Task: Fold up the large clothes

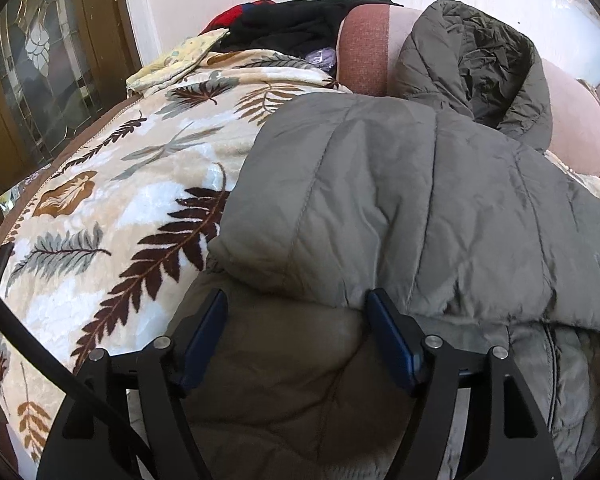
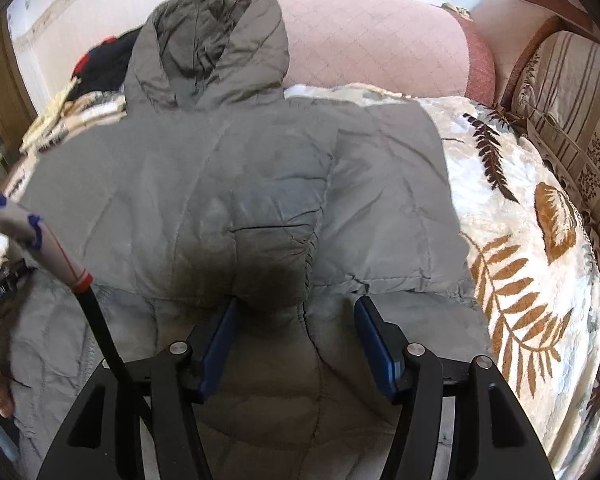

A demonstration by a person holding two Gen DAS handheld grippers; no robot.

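leaf-print blanket (image 1: 112, 208) under jacket (image 1: 400, 200)

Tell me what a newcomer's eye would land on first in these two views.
The grey-green puffer jacket fills the middle of both views, spread on a leaf-print blanket, its hood propped against the pink sofa back. Both the left gripper and right gripper hover open over its near edge.

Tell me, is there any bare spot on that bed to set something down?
Yes: the leaf-patterned fleece blanket lies bare left of the grey quilted hooded jacket, and again on its right, up to the striped cushion. The far left corner is crowded with a black-and-red clothes pile.
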